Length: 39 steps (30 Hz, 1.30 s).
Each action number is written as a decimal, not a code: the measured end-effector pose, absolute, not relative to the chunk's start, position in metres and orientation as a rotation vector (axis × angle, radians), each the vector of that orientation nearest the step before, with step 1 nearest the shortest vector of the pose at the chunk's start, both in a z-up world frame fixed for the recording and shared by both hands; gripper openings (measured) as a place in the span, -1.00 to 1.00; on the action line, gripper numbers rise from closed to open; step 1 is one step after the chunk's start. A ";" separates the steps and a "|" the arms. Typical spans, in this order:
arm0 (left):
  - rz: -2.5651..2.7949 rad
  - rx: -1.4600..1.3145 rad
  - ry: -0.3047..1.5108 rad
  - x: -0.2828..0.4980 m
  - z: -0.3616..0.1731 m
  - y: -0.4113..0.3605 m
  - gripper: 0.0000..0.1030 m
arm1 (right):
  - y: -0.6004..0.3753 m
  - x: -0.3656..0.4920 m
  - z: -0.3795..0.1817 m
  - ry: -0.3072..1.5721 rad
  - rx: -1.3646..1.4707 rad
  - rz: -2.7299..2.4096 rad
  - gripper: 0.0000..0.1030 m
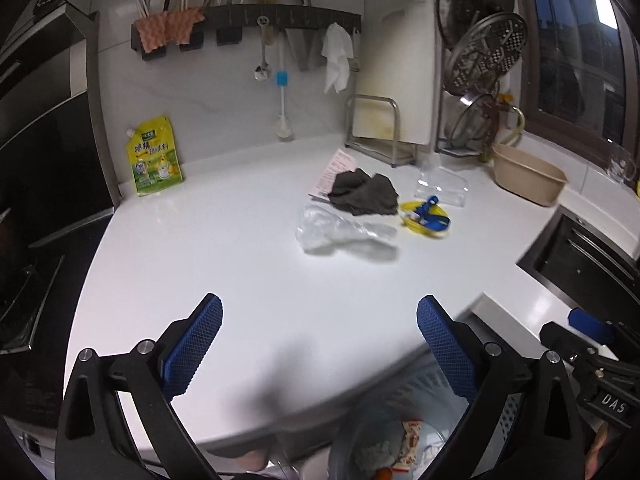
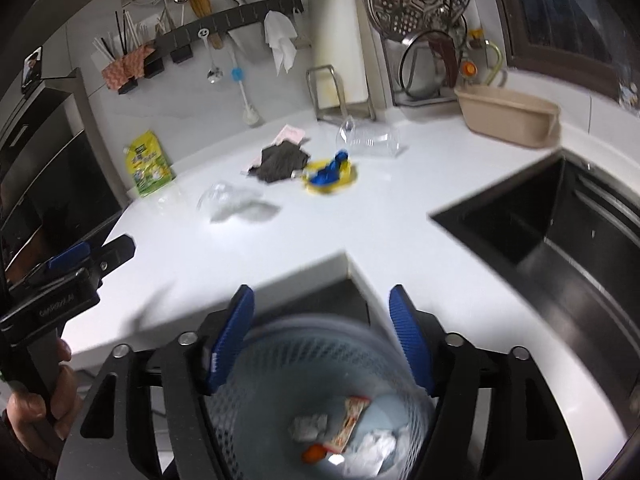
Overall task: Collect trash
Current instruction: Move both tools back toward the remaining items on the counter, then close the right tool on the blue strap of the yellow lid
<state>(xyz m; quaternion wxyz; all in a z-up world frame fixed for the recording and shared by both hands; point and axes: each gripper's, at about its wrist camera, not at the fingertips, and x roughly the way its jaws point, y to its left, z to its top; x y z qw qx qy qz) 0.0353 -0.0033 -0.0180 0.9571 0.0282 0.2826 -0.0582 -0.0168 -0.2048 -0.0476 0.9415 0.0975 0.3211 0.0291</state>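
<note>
The next piece of trash, likely the clear bag (image 1: 344, 234) lying mid-surface (image 1: 240, 264), should be pinched at a raised fold and carried over the bin (image 2: 320, 392) below the edge. Both the left hand-held gripper (image 1: 320, 344) and right hand-held gripper (image 2: 322, 336) are spread wide, with nothing held.

Dim indoor light glares softly off the white counter (image 1: 248, 248); edges bend and darken, and the bin (image 2: 320, 392) below is blurred.
</note>
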 end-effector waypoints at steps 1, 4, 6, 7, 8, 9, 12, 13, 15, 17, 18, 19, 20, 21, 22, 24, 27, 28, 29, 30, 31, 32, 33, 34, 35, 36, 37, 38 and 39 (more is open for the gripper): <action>-0.112 0.055 0.571 0.040 -0.016 -0.001 0.88 | -0.205 -0.009 -0.044 0.650 0.186 0.058 0.32; -0.087 0.054 0.570 0.062 -0.011 0.003 0.88 | -0.204 0.018 -0.036 0.646 0.159 0.060 0.32; -0.070 0.055 0.575 0.079 -0.009 0.005 0.88 | -0.204 0.037 -0.032 0.650 0.141 0.056 0.32; -0.066 0.055 0.575 0.085 -0.008 0.006 0.88 | -0.204 0.044 -0.032 0.651 0.133 0.053 0.32; -0.061 0.052 0.572 0.091 -0.007 0.007 0.88 | -0.204 0.052 -0.030 0.651 0.124 0.052 0.32; -0.056 0.049 0.569 0.097 -0.005 0.008 0.88 | -0.203 0.064 -0.028 0.650 0.114 0.056 0.32; -0.037 0.040 0.576 0.119 -0.003 0.010 0.88 | -0.204 0.087 -0.024 0.652 0.102 0.063 0.32; -0.034 0.036 0.579 0.125 -0.004 0.010 0.88 | -0.205 0.097 -0.023 0.653 0.100 0.065 0.32; -0.028 0.033 0.586 0.136 -0.005 0.009 0.88 | -0.206 0.114 -0.022 0.662 0.095 0.068 0.32; -0.029 0.032 0.602 0.146 -0.009 0.007 0.88 | -0.207 0.127 -0.023 0.674 0.095 0.071 0.32; -0.030 0.031 0.609 0.151 -0.011 0.006 0.88 | -0.208 0.137 -0.026 0.688 0.095 0.070 0.32; -0.030 0.029 0.617 0.155 -0.013 0.005 0.88 | -0.207 0.143 -0.027 0.697 0.093 0.070 0.32; -0.029 0.029 0.622 0.159 -0.015 0.004 0.88 | -0.207 0.148 -0.029 0.705 0.090 0.072 0.32; -0.026 0.030 0.625 0.163 -0.017 0.002 0.88 | -0.206 0.157 -0.032 0.718 0.085 0.073 0.32; -0.026 0.033 0.626 0.165 -0.018 0.001 0.88 | -0.206 0.162 -0.034 0.725 0.082 0.074 0.32; -0.022 0.039 0.631 0.170 -0.022 -0.001 0.88 | -0.203 0.176 -0.039 0.748 0.078 0.077 0.32; -0.029 0.034 0.645 0.177 -0.027 -0.004 0.88 | -0.202 0.195 -0.048 0.786 0.081 0.083 0.32; -0.029 0.034 0.647 0.178 -0.028 -0.004 0.88 | -0.201 0.201 -0.050 0.795 0.079 0.084 0.32; -0.029 0.035 0.648 0.179 -0.029 -0.005 0.88 | -0.200 0.207 -0.052 0.804 0.072 0.085 0.32; -0.030 0.035 0.648 0.180 -0.030 -0.005 0.88 | -0.199 0.211 -0.054 0.812 0.069 0.087 0.32; -0.030 0.034 0.649 0.181 -0.030 -0.005 0.88 | -0.198 0.215 -0.056 0.821 0.068 0.092 0.32; -0.031 0.033 0.650 0.183 -0.031 -0.005 0.88 | -0.197 0.220 -0.059 0.832 0.069 0.099 0.32; -0.033 0.032 0.652 0.184 -0.031 -0.005 0.88 | -0.197 0.224 -0.060 0.837 0.071 0.101 0.32; -0.035 0.032 0.653 0.184 -0.031 -0.005 0.88 | -0.197 0.227 -0.061 0.840 0.075 0.101 0.32; -0.034 0.032 0.652 0.185 -0.031 -0.005 0.88 | -0.198 0.230 -0.061 0.843 0.081 0.101 0.32; -0.035 0.033 0.652 0.186 -0.031 -0.006 0.88 | -0.199 0.234 -0.062 0.847 0.084 0.101 0.32; -0.037 0.034 0.652 0.187 -0.031 -0.006 0.88 | -0.198 0.236 -0.063 0.850 0.078 0.097 0.32; -0.039 0.034 0.653 0.188 -0.031 -0.006 0.88 | -0.198 0.238 -0.064 0.853 0.071 0.094 0.31; -0.039 0.034 0.653 0.189 -0.031 -0.006 0.88 | -0.198 0.240 -0.066 0.861 0.058 0.087 0.31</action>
